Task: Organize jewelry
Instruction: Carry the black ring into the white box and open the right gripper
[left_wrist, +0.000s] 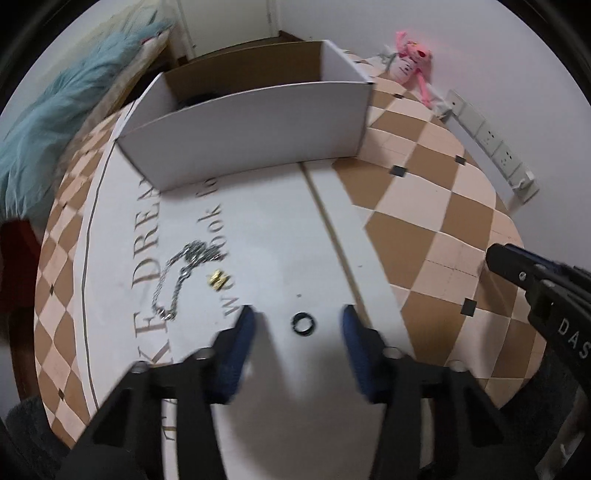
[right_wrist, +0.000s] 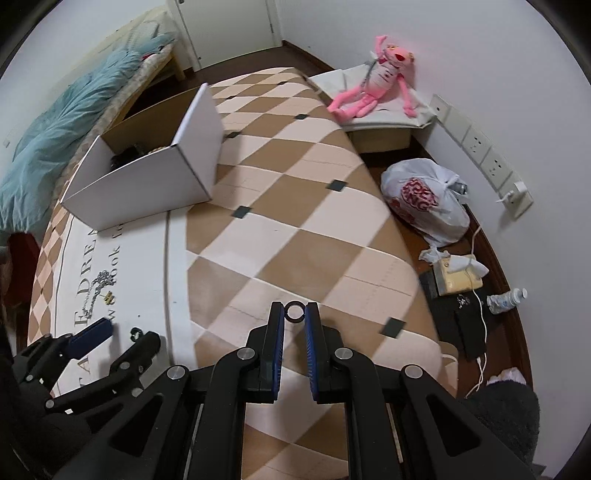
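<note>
My left gripper (left_wrist: 298, 320) is open just above the white lettered mat (left_wrist: 280, 236), with a small black ring (left_wrist: 303, 322) lying between its fingertips. A silver chain (left_wrist: 177, 280) and a small gold piece (left_wrist: 218, 278) lie on the mat to its left. A white cardboard box (left_wrist: 258, 122) stands open at the mat's far end, with dark items inside. My right gripper (right_wrist: 294, 314) is shut on another black ring (right_wrist: 294, 311), held at its fingertips above the checkered surface (right_wrist: 314, 206). In the right wrist view the left gripper (right_wrist: 122, 332) is at lower left.
A pink plush toy (right_wrist: 373, 81) sits on a low stand by the wall. A white plastic bag (right_wrist: 424, 201), a bottle (right_wrist: 506, 297), cables and boxes lie on the floor to the right. A bed with a blue blanket (right_wrist: 62, 133) is at left.
</note>
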